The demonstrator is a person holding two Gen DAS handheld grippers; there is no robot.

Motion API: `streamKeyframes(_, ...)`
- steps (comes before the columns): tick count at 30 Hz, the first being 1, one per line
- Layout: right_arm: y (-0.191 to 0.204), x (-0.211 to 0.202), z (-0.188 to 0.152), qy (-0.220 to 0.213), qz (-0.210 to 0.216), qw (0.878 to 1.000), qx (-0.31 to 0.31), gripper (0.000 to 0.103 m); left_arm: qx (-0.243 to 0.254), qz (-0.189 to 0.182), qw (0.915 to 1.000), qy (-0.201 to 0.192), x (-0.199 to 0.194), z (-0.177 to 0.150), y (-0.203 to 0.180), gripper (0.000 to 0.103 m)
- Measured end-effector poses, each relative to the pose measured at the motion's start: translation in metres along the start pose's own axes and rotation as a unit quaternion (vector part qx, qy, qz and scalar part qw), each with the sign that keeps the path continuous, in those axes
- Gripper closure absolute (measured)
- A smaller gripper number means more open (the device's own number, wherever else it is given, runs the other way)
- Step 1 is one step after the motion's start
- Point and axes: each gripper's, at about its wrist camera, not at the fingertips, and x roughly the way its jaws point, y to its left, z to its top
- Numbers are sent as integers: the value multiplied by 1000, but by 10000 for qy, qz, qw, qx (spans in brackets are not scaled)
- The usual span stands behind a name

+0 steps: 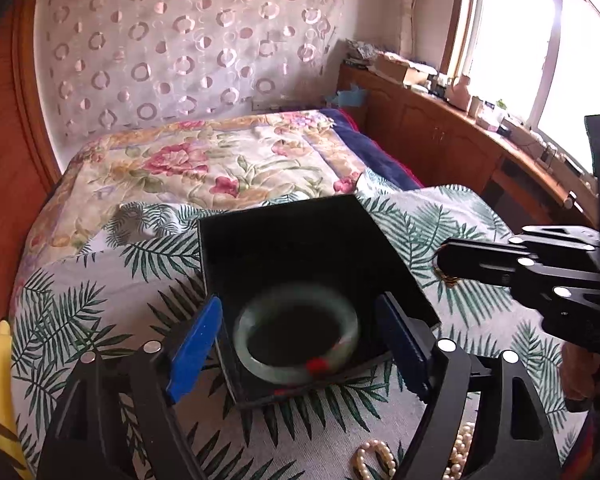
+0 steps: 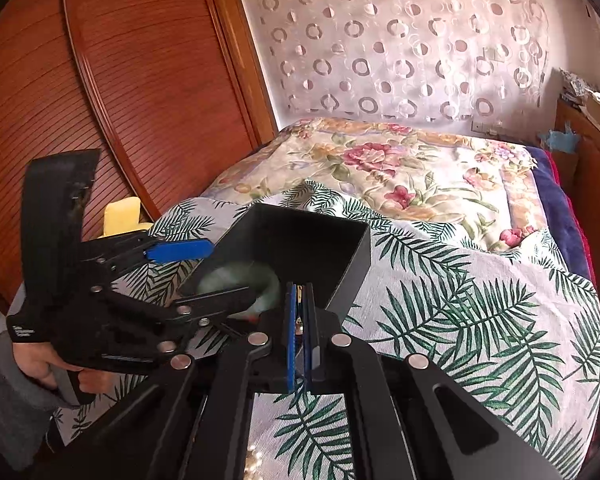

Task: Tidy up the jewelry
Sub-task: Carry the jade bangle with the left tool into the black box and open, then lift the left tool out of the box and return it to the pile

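Observation:
A pale green jade bangle (image 1: 296,334) with a red mark lies in an open black box (image 1: 300,248) on the leaf-print cloth. My left gripper (image 1: 300,344) is open, its blue fingers on either side of the box's near end. The bangle also shows in the right wrist view (image 2: 240,280), inside the box (image 2: 300,236), partly hidden by the left gripper (image 2: 204,272). My right gripper (image 2: 300,300) is shut on a small gold-coloured piece of jewelry (image 2: 299,322), just at the box's near right edge. In the left wrist view it (image 1: 444,258) comes in from the right.
A pearl necklace (image 1: 374,458) lies on the cloth near me. The leaf-print cloth (image 2: 460,300) covers the near end of a bed with a floral quilt (image 2: 380,160). A yellow object (image 2: 122,210) sits at the left by a wooden wardrobe (image 2: 100,80). A wooden sideboard (image 1: 440,136) runs under the window.

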Motion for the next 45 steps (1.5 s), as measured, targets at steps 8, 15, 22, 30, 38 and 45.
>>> streamKeyframes(8, -2, 15, 5, 50, 237, 9997, 105, 99, -213, 75, 9993, -299, -30, -8, 16, 18)
streamKeyframes(15, 9, 30, 4, 150, 164, 9997, 31, 98, -263, 245, 9987, -363, -50, -29, 34, 16)
streamKeyframes(22, 14, 33, 4, 186, 39, 9998, -14, 83, -309, 246, 9985, -371, -64, -55, 41, 14)
streamKeyframes(30, 17, 16, -7, 118, -124, 9998, -124, 78, -248, 264, 9987, -361, -80, -79, 35, 14)
streamKeyframes(38, 37, -36, -61, -27, -288, 9991, -295, 62, -122, 225, 9992, -323, -102, -117, 16, 14)
streamKeyframes(45, 49, -61, -107, 0, -390, 9987, -325, 43, -167, 197, 9994, -237, -111, -142, 1, 14)
